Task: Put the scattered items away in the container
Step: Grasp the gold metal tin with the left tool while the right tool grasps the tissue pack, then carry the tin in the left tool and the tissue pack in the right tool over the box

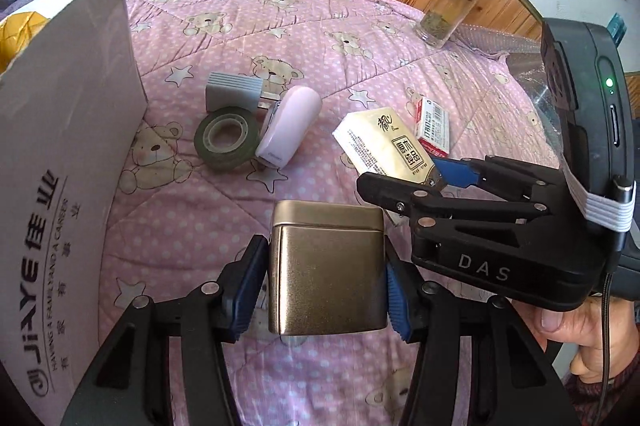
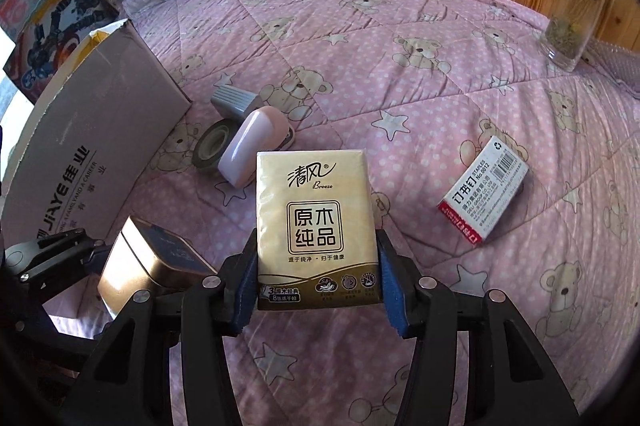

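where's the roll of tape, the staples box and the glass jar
roll of tape (image 1: 226,139), left wrist view, on its flat upper rim
staples box (image 2: 483,197), right wrist view, on the middle of its white printed face
glass jar (image 1: 448,10), left wrist view, on its clear glass wall

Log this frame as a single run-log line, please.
left gripper: shut on gold tin | right gripper: shut on tissue pack | cardboard box: at left | both items outside box

cardboard box (image 2: 92,145): "JiAYE 佳业", "HAVING A FAMILY AND A CAREER";
tissue pack (image 2: 316,226): "清风 Breeze", "原木纯品";
staples box (image 2: 484,201): "订书钉", "STAPLES No.0012";
right gripper (image 1: 434,181): "DAS"
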{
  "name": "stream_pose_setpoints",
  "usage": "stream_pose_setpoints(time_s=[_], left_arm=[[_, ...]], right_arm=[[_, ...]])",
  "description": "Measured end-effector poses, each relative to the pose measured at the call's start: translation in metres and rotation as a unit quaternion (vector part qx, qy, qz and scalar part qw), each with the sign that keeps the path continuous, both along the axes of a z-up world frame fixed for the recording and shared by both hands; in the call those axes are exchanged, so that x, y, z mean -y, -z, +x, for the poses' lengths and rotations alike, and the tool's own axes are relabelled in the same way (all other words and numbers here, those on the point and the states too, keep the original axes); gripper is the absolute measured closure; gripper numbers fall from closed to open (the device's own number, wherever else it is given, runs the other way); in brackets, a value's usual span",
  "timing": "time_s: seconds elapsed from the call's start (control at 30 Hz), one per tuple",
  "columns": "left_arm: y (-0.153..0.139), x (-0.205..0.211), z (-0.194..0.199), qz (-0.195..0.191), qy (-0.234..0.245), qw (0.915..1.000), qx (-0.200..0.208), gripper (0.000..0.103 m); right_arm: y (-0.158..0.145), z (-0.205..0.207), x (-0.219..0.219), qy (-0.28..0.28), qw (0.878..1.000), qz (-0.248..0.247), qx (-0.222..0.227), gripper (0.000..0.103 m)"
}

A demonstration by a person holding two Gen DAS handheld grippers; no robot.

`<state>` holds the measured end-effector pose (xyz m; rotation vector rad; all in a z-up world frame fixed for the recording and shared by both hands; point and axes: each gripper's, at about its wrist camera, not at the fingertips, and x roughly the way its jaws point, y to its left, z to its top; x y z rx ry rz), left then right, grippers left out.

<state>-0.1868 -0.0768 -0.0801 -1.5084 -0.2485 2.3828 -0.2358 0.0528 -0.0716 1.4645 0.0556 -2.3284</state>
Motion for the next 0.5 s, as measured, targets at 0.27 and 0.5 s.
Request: stream_pose_setpoints(time_s=[0.27, 0.5], left_arm=[[-0.017, 0.009, 0.030, 0.001, 0.009, 0.9999, -0.006, 0.048], [-0.035, 0.016, 0.053, -0.001, 0.018, 0.9997, -0.019, 0.048]], right_arm=[[-0.015, 0.031, -0.002, 0.030, 0.999, -0.019, -0.004, 0.048], [-0.025, 0.061, 0.002, 0.049, 0.998, -0.034, -0.006, 0.048]])
